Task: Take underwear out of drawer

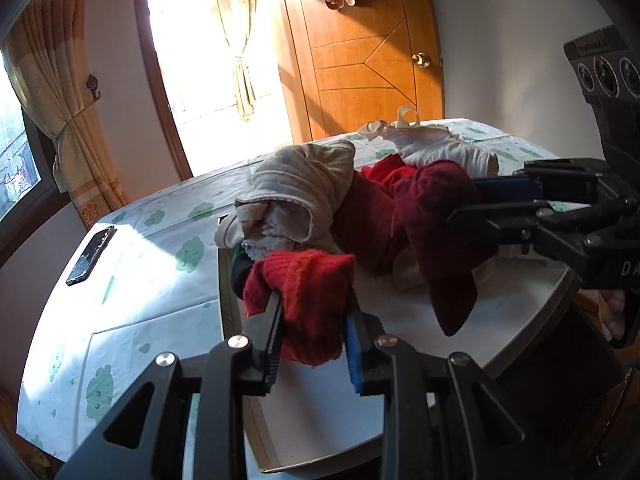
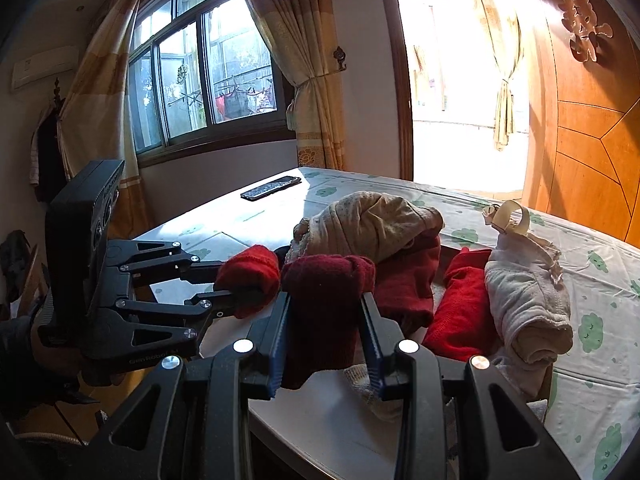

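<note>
Underwear pile (image 2: 384, 236) lies heaped in the open drawer (image 2: 320, 420) beside the bed (image 2: 600, 280).
Left gripper (image 1: 314, 320) jaws clamp a bright red piece (image 1: 308, 280); right gripper (image 2: 326, 320) jaws clamp a dark red piece (image 2: 324, 280), both above the drawer.

Two held garments above a drawer set on a bed

A drawer (image 1: 532, 300) is set on the bed (image 1: 132, 264), and a heap of rolled underwear (image 2: 376, 228) is piled at its far end. A knitted roll (image 1: 312, 300) is held between the jaws of the left gripper (image 1: 314, 344) above the drawer's near left part; to its right, a second roll (image 2: 324, 304) is clamped in the right gripper (image 2: 326, 344), in front of the heap. Two further rolls (image 2: 528, 296) are laid side by side at the heap's right. A phone (image 2: 270, 188) is placed on the bed, well to the left of the drawer. Behind the bed, a window (image 2: 200, 76) is seen at the left and a door (image 1: 368, 60) at the right.
</note>
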A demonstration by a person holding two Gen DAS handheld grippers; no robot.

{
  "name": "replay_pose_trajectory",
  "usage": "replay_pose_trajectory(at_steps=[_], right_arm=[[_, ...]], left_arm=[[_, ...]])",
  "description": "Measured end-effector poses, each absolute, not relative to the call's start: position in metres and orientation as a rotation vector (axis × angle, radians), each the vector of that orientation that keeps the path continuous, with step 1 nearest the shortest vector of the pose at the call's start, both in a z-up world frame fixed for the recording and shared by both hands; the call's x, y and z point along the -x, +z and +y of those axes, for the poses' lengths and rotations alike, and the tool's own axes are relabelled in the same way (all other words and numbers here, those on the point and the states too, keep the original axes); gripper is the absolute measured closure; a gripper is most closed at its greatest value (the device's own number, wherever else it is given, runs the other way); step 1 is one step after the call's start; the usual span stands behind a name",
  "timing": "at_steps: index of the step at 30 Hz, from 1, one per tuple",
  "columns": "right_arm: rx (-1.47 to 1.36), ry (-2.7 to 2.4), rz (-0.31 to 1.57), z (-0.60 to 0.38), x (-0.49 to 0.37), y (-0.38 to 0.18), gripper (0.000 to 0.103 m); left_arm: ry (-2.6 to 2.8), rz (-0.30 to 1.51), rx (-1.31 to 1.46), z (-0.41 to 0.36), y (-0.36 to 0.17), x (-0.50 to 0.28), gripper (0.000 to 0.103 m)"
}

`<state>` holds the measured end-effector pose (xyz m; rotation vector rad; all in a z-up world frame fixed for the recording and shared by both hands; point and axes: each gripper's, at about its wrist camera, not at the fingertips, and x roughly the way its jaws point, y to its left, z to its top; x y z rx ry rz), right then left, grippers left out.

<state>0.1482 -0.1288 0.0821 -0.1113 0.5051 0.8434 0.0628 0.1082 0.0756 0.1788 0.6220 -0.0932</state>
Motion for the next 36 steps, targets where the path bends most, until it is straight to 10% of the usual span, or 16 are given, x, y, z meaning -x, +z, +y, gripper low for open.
replay_pose_trajectory(at_steps=[17,36], right_arm=[[0.088,0.812,0.613,-0.12,-0.171,0.052,0.045],[-0.067,0.762,0.504,-0.188,-0.086,0.07,0.03]], left_arm=[[-0.068,0.626,-0.18,0.102,0.065,-0.054,0.041],[-0.073,0.514,-0.079,0.09,0.084,0.022,0.029]])
